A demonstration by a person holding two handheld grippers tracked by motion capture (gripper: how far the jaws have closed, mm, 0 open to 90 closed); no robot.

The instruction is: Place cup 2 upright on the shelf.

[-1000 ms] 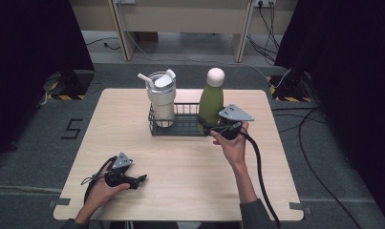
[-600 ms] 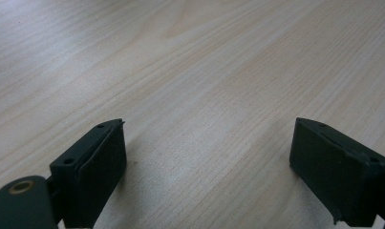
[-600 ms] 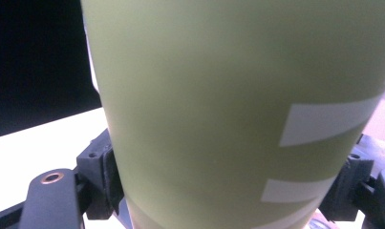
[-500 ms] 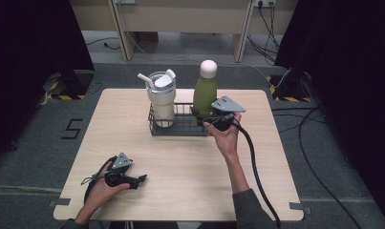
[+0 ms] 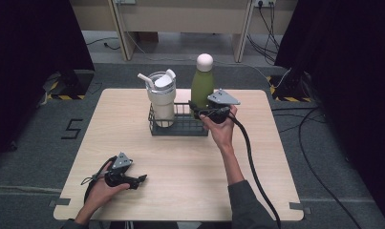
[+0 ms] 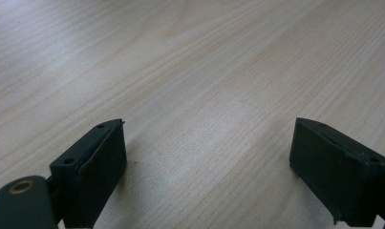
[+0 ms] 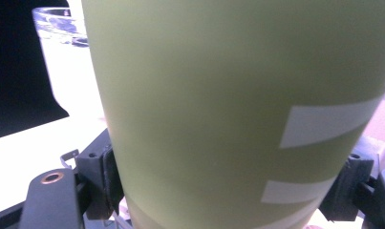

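A green bottle (image 5: 202, 88) with a white cap stands upright at the right end of a dark wire basket (image 5: 180, 128), held slightly above it. My right gripper (image 5: 198, 112) is shut on the bottle's lower body; in the right gripper view the green bottle (image 7: 238, 95) sits pressed between both jaws. A cream tumbler (image 5: 161, 98) with a lid and straw stands in the basket's left end. My left gripper (image 5: 141, 180) rests low over the table's front left, open with nothing between its jaws; its fingers (image 6: 92, 167) show bare wood between them.
The light wooden table (image 5: 285, 157) has free room in front of the basket and to both sides. Thick black cable (image 5: 252, 162) trails from the right gripper toward the front edge. Dark curtains and floor cables surround the table.
The right gripper has carried the green bottle leftward and up, over the basket's right end. The left gripper has stayed put.
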